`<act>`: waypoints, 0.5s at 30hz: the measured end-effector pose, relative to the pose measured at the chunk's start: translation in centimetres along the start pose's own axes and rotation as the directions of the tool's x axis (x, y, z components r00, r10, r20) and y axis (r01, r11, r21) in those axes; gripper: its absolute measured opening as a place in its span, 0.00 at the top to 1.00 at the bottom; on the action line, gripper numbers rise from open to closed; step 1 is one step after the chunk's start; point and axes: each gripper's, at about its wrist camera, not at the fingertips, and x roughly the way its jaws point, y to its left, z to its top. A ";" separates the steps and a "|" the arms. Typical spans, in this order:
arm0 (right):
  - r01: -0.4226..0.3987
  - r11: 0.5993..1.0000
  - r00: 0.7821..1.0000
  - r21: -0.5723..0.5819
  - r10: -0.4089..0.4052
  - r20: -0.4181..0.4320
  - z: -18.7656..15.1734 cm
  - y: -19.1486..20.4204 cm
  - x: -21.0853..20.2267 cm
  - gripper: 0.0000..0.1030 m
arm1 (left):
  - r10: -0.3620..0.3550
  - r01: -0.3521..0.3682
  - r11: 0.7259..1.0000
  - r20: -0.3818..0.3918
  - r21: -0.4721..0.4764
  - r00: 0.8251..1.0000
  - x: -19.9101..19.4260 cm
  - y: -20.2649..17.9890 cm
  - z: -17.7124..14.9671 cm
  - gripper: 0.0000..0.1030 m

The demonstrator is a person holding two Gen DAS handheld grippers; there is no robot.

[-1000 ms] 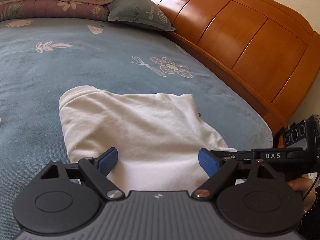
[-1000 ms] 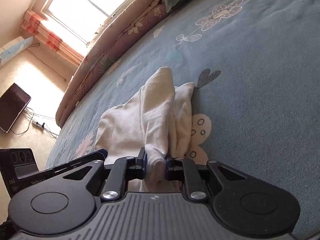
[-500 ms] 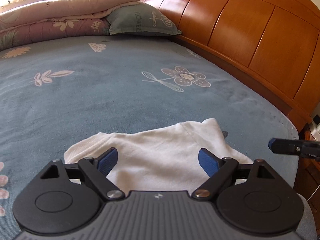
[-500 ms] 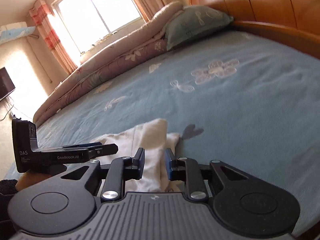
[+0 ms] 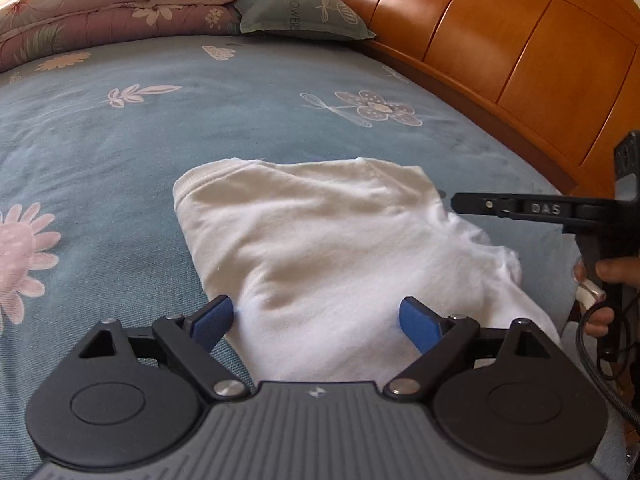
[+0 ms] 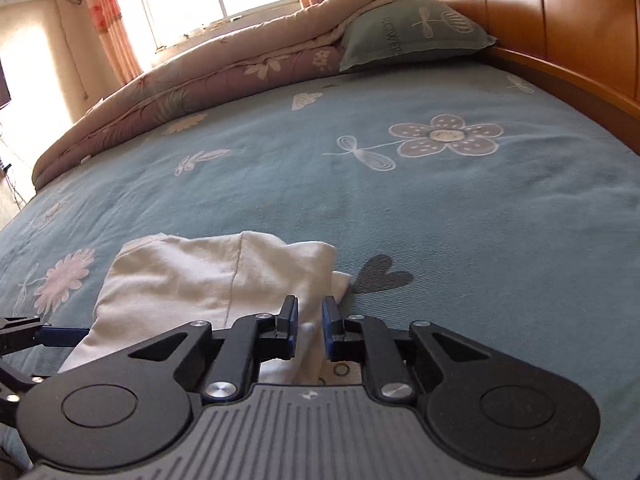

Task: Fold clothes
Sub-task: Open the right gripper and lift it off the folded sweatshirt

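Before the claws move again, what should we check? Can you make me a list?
1. Right claw has cloth: ok. Its jaws are closing with a fold of the white shirt between them.
2. Left claw is ready to grab: ok. It is open wide over the shirt's near part and grips nothing.
3. Shirt lies smooth: not ok. It is bunched and wrinkled on the right claw's side.
4. Room to lay the shirt out: ok. There is bare blue bedsheet from the shirt up to the pillow.
5. Shirt's near edge: cannot tell. The claws hide it.
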 end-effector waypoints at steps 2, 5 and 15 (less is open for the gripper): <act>-0.054 0.998 0.998 -0.030 0.054 0.017 -0.4 1.0 -1.9 0.82 | -0.065 0.067 0.997 0.057 -0.030 0.996 -1.7 -0.3 0.1 0.12; -0.118 0.990 0.993 -0.083 0.118 -0.007 -1.6 2.8 -3.3 0.80 | -0.174 0.178 0.983 0.092 -0.047 0.981 -3.0 -1.0 -0.2 0.12; -0.048 0.991 0.998 -0.127 0.042 -0.049 -4.4 3.6 -5.9 0.81 | -0.170 0.170 0.984 -0.010 -0.056 0.985 -4.3 -2.2 -2.7 0.14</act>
